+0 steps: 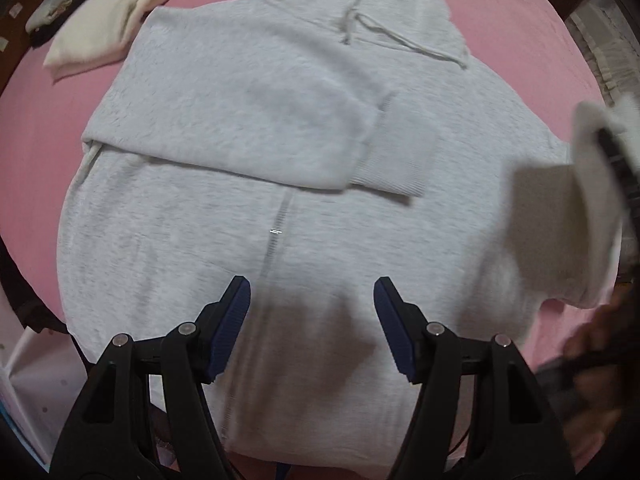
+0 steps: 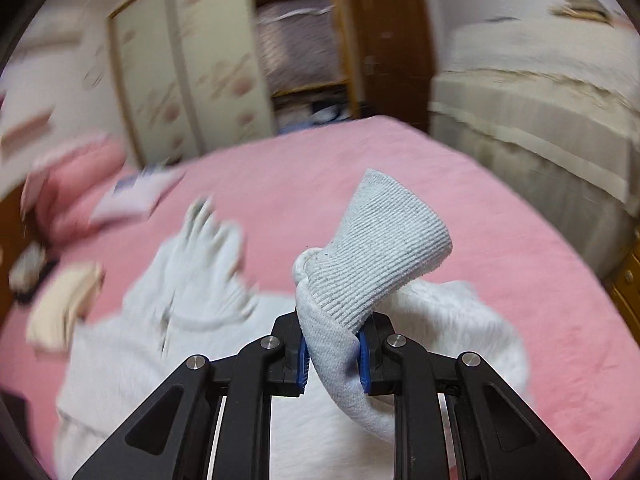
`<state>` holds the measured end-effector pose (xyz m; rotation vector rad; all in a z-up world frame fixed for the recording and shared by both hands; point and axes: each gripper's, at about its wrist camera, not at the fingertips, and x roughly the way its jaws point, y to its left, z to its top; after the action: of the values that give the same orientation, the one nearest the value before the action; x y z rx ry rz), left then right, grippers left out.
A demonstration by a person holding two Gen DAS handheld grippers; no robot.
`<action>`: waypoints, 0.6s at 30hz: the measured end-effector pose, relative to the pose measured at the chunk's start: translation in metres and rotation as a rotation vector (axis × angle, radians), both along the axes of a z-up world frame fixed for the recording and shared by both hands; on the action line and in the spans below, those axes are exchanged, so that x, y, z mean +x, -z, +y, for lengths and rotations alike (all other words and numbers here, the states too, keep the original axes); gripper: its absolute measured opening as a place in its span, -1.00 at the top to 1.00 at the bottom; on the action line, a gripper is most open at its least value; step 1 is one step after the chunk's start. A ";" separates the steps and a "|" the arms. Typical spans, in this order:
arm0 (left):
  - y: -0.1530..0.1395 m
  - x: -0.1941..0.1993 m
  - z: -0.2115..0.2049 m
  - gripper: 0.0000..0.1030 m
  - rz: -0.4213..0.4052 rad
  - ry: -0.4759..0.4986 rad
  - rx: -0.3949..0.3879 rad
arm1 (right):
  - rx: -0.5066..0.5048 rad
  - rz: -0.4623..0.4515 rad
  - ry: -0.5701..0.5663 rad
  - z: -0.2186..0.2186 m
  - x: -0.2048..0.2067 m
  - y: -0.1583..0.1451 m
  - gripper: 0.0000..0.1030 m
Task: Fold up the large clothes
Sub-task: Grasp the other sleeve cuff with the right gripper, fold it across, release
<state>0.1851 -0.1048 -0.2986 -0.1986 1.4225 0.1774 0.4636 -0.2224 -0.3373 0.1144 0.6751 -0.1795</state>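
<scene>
A pink bed (image 1: 500, 20) carries everything here. At its far left corner in the left wrist view lies a folded cream cloth (image 1: 116, 20), just beside the hoodie's shoulder, with dark clutter (image 1: 60, 4) past it at the bed's edge. In the right wrist view, blurred, a wardrobe (image 2: 188, 60) with patterned doors stands beyond the bed, open shelves (image 2: 300, 40) of bedding and a brown door (image 2: 388, 40) next to it, and a second bed (image 2: 540, 100) under a pale cover to the right. A pink pillow (image 2: 80, 188) and a flat paper or packet (image 2: 136, 196) lie near the bed's far left side. Nothing lies on the hoodie itself.

The hoodie (image 1: 280, 240) is pale grey, spread front up across the middle of the bed, zip (image 1: 276, 232) closed down the centre, hood (image 1: 380, 12) and drawcords at the far end. One sleeve (image 1: 260, 120) is folded across the chest, its ribbed cuff (image 1: 400, 160) lying flat just past the zip line.

The left tool (image 1: 312, 320) hangs above the lower front with its jaws apart and nothing between them. The right tool (image 2: 334, 352) is pinched narrow on the other sleeve just behind its cuff (image 2: 380, 248), which sticks up beyond the blue pads (image 2: 363, 360); that sleeve is lifted off the bed, seen as a raised blur at the right edge of the left view.
</scene>
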 end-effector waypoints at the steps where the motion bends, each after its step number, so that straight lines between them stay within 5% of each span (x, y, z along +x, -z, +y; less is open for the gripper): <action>1: 0.002 0.001 0.013 -0.19 0.003 -0.005 -0.008 | -0.024 0.042 -0.026 0.016 0.013 0.017 0.64; 4: 0.004 0.010 0.043 -0.19 0.015 0.046 -0.056 | -0.086 0.214 -0.079 0.056 0.038 0.067 0.64; 7: -0.001 0.015 0.063 -0.19 -0.013 0.102 -0.063 | -0.075 0.271 -0.070 0.075 0.044 0.086 0.46; 10: -0.004 0.019 0.079 -0.30 -0.035 0.127 -0.072 | 0.039 0.240 -0.093 0.087 0.041 0.086 -0.17; 18: 0.005 0.032 0.074 -0.32 -0.071 0.129 -0.162 | 0.062 0.231 -0.095 0.103 -0.035 0.095 -0.28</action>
<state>0.2169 -0.0310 -0.3037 -0.2435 1.3744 -0.0506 0.4289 -0.1193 -0.4324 0.1219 0.9151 -0.0805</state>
